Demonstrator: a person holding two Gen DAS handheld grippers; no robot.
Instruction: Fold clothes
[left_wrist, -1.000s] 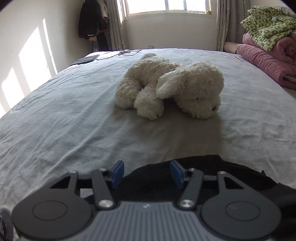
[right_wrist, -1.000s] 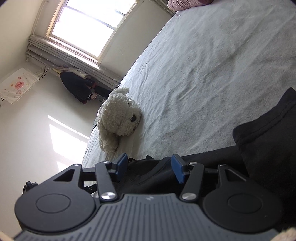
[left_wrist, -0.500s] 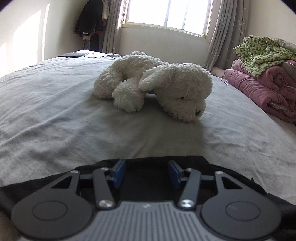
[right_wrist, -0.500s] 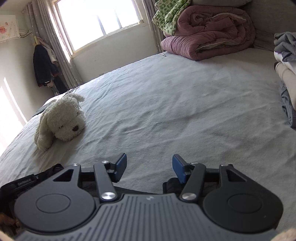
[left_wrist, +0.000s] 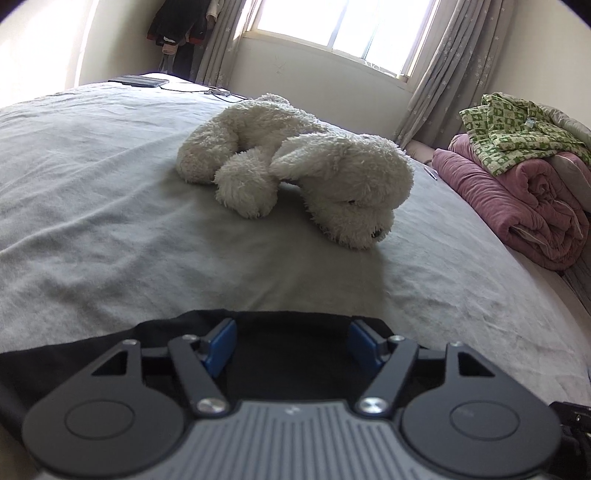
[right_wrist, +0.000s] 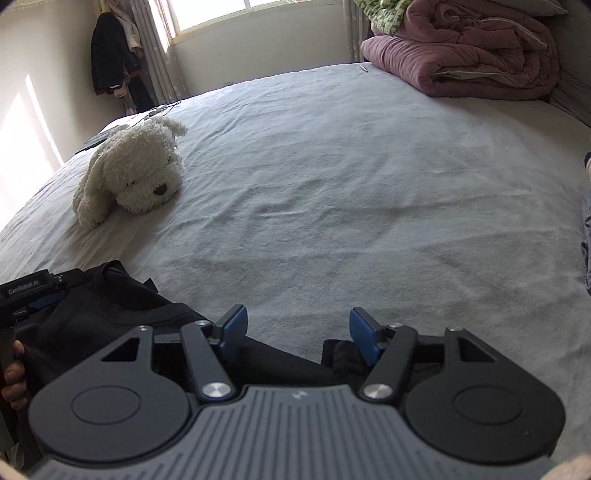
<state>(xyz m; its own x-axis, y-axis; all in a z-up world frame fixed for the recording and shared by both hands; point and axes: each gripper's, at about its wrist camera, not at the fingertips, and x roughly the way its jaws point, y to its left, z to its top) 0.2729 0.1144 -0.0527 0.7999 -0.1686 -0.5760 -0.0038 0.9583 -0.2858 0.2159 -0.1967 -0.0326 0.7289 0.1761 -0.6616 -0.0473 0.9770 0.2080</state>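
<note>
black garment: soft, limp, light cloth, judged likely to sag and slide; lain at the near edge of the grey bed sheet, at 6 o'clock in both views. best taken at a hem or corner, pinched through a single layer. left gripper: jaws just widened, released, cloth beneath but not pressed. right gripper: jaws just widened, released, a fold near its right pad. plush dog noted at 12 o'clock, pink quilt at 3 o'clock.
</note>
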